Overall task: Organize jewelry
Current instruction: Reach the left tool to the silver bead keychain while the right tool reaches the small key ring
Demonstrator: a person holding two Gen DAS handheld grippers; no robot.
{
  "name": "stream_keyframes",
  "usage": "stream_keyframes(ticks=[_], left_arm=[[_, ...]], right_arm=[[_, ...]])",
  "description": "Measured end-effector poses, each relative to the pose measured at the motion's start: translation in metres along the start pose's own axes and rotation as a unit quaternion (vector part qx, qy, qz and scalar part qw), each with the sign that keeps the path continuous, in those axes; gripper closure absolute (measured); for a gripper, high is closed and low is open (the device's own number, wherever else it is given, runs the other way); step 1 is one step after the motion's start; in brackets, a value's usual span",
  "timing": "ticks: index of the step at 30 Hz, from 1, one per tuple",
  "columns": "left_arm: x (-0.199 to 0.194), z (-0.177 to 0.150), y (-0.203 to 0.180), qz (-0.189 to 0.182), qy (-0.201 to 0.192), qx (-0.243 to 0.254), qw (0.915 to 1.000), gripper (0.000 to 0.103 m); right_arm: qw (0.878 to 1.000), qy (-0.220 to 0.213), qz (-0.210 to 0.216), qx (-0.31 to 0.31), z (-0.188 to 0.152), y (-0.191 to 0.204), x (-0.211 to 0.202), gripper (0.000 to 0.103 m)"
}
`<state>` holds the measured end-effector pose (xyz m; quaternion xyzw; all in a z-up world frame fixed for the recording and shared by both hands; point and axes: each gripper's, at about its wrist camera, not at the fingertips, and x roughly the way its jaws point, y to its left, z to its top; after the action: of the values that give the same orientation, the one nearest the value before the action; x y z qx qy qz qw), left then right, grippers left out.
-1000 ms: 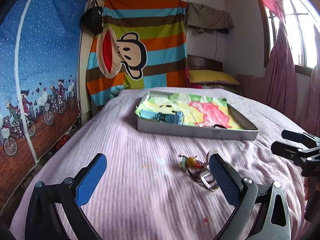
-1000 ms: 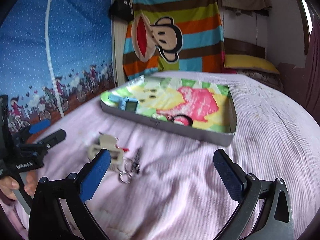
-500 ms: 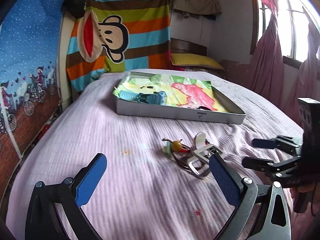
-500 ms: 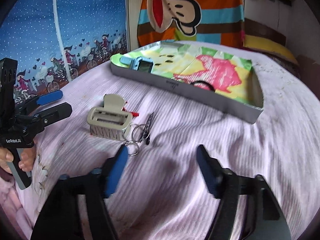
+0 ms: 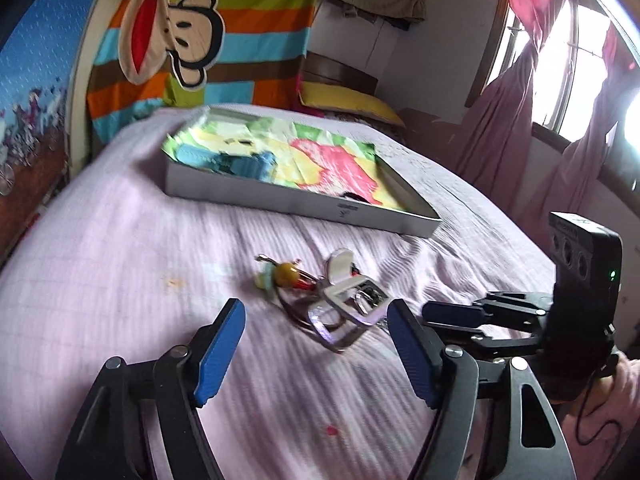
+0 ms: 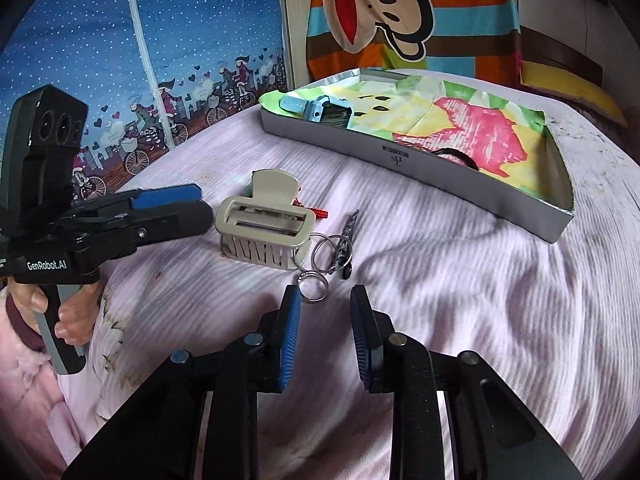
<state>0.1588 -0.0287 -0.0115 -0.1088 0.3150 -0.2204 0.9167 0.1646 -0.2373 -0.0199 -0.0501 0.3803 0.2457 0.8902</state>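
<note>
Right gripper (image 6: 324, 326) sits low over the pink bedspread (image 6: 460, 280), fingers narrowed but with a clear gap between the blue pads (image 6: 290, 336), nothing held. Just ahead of its tips, almost touching the left pad, lies a cluster of metal key rings (image 6: 320, 270). Beyond the rings and slightly to the left is a beige hair claw clip (image 6: 264, 224), lying on its side with the teeth toward the gripper. A thin dark hairpin (image 6: 346, 240) lies through the rings, just right of the clip. A bit of red cord (image 6: 316, 213) pokes out behind the clip.

Left gripper (image 5: 316, 346) has its fingers spread wide, empty. The clip (image 5: 352, 296) and rings lie ahead between its fingers, nearer the right finger. A small charm with a yellow bead (image 5: 286, 274) lies ahead, left of the clip, touching the pile. In the right wrist view the left gripper (image 6: 200, 208) is side-on, tips just left of the clip, not touching; a hand (image 6: 60, 312) grips its handle.

Farther ahead of both tools sits a shallow grey tray (image 6: 420, 168) lined with colourful paper. A light blue watch (image 6: 320, 110) rests in its far left corner, and a black hair tie (image 6: 460, 158) lies against the near wall. In the left wrist view the tray (image 5: 280, 200) is well ahead, and the right gripper (image 5: 452, 314) comes in from the right beside the clip.
</note>
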Motion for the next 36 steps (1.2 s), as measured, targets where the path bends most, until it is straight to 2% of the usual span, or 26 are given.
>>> stream_keyframes(ticks=[6, 11, 14, 17, 29, 31, 36], left_arm=[[0.019, 0.002, 0.006, -0.030, 0.043, -0.038, 0.9979, 0.031], [0.026, 0.001, 0.013, -0.056, 0.059, -0.067, 0.9944, 0.049], [0.029, 0.001, 0.014, -0.066, 0.066, -0.074, 0.9929, 0.056], [0.032, 0.001, 0.015, -0.074, 0.073, -0.082, 0.9912, 0.059], [0.046, 0.004, 0.009, -0.069, 0.100, -0.089, 0.9886, 0.063], [0.046, 0.003, 0.008, -0.066, 0.097, -0.090, 0.9891, 0.063], [0.042, 0.002, 0.005, -0.054, 0.082, -0.082, 0.9918, 0.064]], right_arm=[[1.000, 0.006, 0.006, -0.004, 0.000, 0.003, 0.004, 0.080], [1.000, 0.006, 0.007, -0.005, 0.000, 0.004, 0.005, 0.080], [1.000, 0.007, 0.009, -0.007, 0.001, 0.005, 0.009, 0.080], [1.000, 0.009, 0.014, -0.006, 0.003, 0.007, 0.014, 0.080], [1.000, 0.023, -0.001, 0.007, 0.003, 0.007, 0.028, 0.081], [1.000, 0.024, -0.003, 0.009, 0.003, 0.007, 0.028, 0.085], [1.000, 0.021, -0.002, 0.012, 0.002, 0.007, 0.027, 0.085]])
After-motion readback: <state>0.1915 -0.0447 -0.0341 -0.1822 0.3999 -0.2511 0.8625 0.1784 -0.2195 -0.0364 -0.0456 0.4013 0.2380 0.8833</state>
